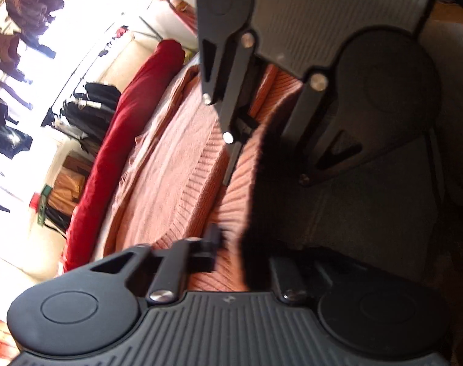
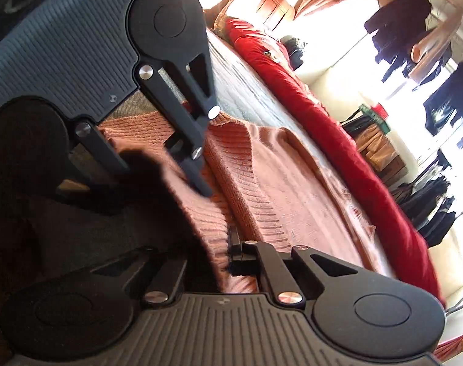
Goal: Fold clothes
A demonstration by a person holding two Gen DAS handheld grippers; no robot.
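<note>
Now: pink knit sweater [image 2: 292, 183] lies spread on bed, both tools at its near ribbed edge.

Left gripper [image 1: 214, 241] & right gripper [image 2: 234, 244] are clenched shut; whether knit is pinched can't be told. Fabric should be confirmed between pads before any lift. Both corners are best raised together, kept taut, then carried toward red bolster [image 2: 338, 134] so fold lands square w/o bunching.
</note>
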